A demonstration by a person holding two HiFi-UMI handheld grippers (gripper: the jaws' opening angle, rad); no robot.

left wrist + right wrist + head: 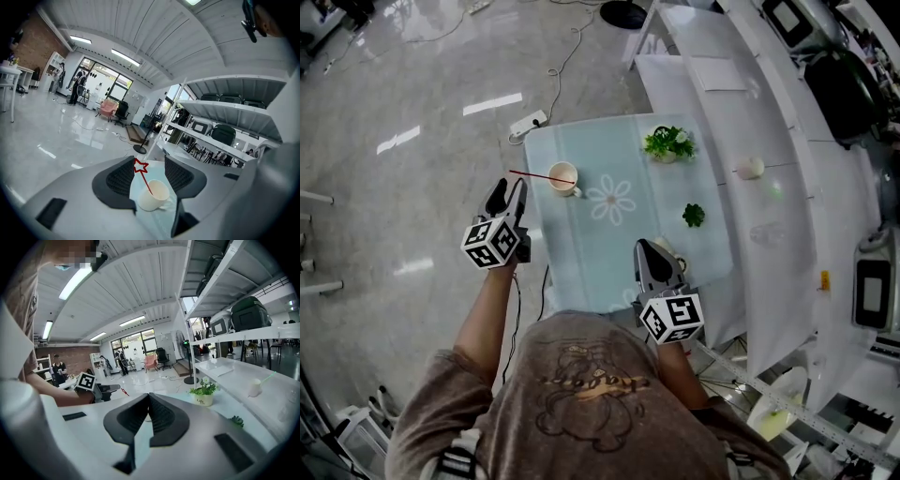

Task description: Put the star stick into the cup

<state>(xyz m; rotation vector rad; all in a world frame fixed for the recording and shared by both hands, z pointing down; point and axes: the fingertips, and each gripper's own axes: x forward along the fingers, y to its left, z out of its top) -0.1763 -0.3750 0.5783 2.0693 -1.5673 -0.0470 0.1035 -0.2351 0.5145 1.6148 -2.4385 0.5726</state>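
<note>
- Presently: star stick (143, 172) leans in cup (155, 197), star end between left gripper's (149, 162) wide-apart jaws.
- Right gripper (149, 397): jaws pressed together, empty, well apart from cup.
</note>
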